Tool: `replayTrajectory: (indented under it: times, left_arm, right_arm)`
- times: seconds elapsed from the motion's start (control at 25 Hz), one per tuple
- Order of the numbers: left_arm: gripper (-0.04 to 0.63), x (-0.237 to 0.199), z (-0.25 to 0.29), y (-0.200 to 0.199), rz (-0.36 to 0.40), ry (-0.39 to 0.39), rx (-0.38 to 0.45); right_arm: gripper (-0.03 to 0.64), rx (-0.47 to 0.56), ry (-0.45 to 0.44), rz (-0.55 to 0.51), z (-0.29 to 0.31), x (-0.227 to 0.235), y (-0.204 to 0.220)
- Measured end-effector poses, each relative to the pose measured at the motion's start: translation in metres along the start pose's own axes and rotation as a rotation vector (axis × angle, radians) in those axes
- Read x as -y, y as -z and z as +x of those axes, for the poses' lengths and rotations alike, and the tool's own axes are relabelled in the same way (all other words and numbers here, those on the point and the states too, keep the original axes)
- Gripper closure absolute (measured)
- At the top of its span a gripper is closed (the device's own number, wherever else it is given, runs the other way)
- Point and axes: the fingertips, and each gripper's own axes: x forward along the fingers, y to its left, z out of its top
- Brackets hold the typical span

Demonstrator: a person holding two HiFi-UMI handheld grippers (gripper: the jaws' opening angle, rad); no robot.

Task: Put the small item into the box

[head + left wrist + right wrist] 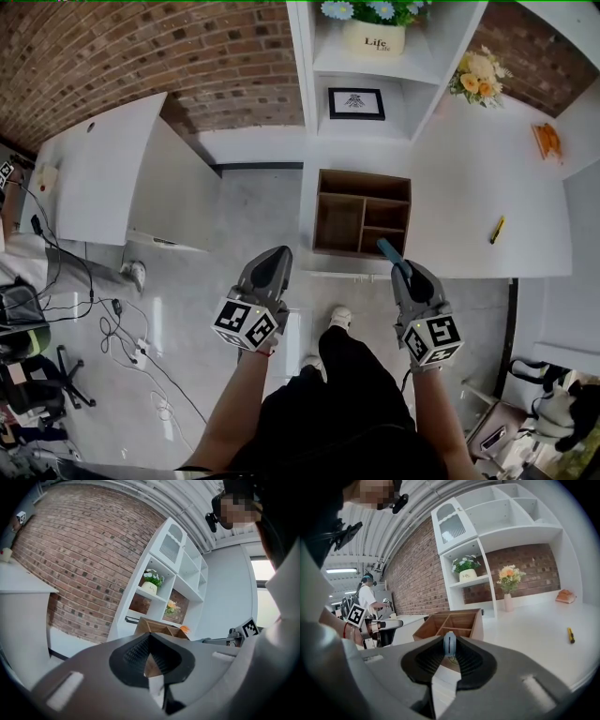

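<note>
An open wooden box (361,214) with several compartments stands at the near edge of the white table (487,187). In the head view my right gripper (396,261) is just in front of the box's near right corner, shut on a small blue item (386,248) that sticks out toward the box. The right gripper view shows that blue item (449,642) pinched upright between the jaws of the right gripper (450,649), with the box (454,622) beyond it. My left gripper (278,257) is held over the floor left of the box, its jaws together and empty. The left gripper (149,645) faces the box (159,628).
A yellow pen-like thing (498,229) lies on the table right of the box, an orange object (547,141) farther back. White shelves (370,70) hold a plant pot (373,37) and a framed picture (355,103). Flowers (480,75) stand nearby. Cables (122,323) lie on the floor at left.
</note>
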Motion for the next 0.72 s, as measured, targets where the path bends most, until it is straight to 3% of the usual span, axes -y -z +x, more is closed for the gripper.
replayTrajectory:
  times: [0.28, 0.72]
  left_arm:
    - [0.594, -0.005, 0.008, 0.000, -0.002, -0.012, 0.000]
    - [0.592, -0.015, 0.016, 0.002, -0.010, -0.031, -0.006]
  right_arm:
    - [0.548, -0.071, -0.012, -0.075, 0.013, -0.001, 0.003]
    - [0.546, -0.123, -0.037, -0.063, 0.029, 0.001, 0.005]
